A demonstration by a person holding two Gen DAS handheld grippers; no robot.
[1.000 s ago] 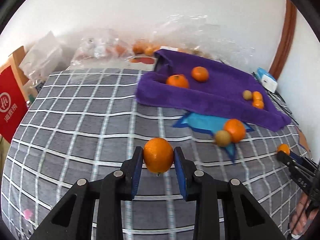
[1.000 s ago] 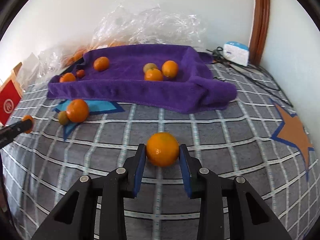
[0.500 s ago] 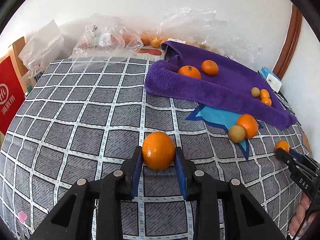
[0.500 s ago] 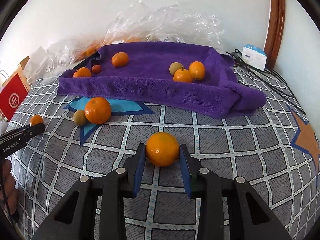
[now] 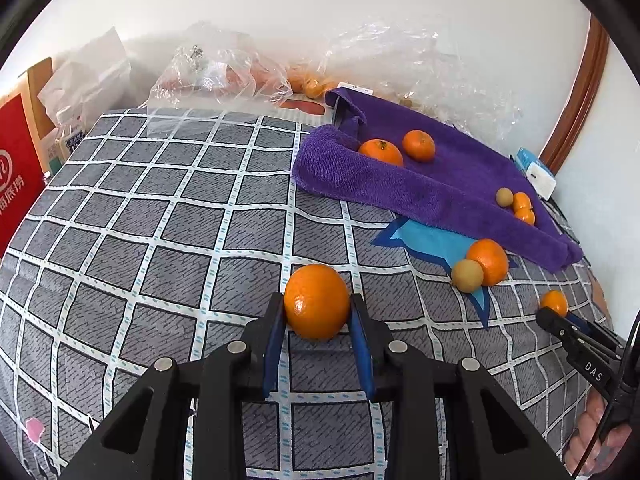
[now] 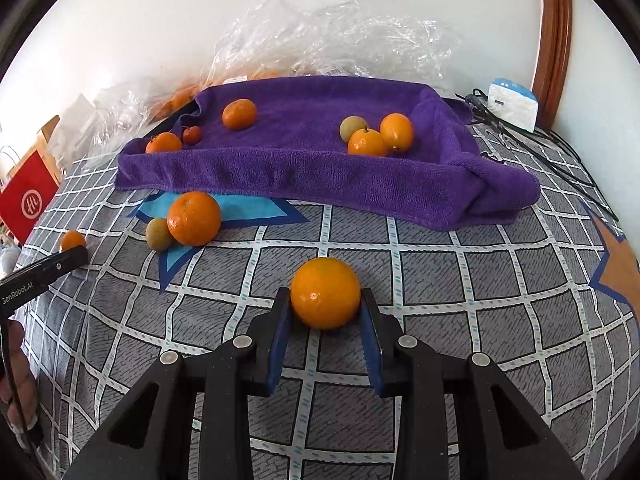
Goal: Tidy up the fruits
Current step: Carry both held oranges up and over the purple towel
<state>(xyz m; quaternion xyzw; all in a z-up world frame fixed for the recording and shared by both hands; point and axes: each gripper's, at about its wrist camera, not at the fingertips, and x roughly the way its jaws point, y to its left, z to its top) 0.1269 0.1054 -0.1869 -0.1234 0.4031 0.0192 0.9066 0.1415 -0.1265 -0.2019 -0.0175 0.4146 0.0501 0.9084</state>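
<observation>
Since a second ago both grippers have sunk closer to the checked bedspread (image 5: 168, 216). The left gripper (image 5: 317, 320) clamps an orange (image 5: 317, 301) — the right gripper (image 6: 325, 314) clamps another orange (image 6: 325, 292), each in front of the purple towel (image 6: 320, 168). White wall behind. The red bag (image 6: 28, 200) beside the towel bears a round logo; the grippers read "DAS" and "SenRobot.AI".

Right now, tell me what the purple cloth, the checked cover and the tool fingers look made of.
Purple cloth: seemingly terry or microfibre, matte, with a fuzzy looped pile and soft rolled edges.
Checked cover: woven printed fabric, matte; it wrinkles and dips.
Tool fingers: likely hard black plastic, semi-gloss, with blue, probably rubbery pads and metal pins.
</observation>
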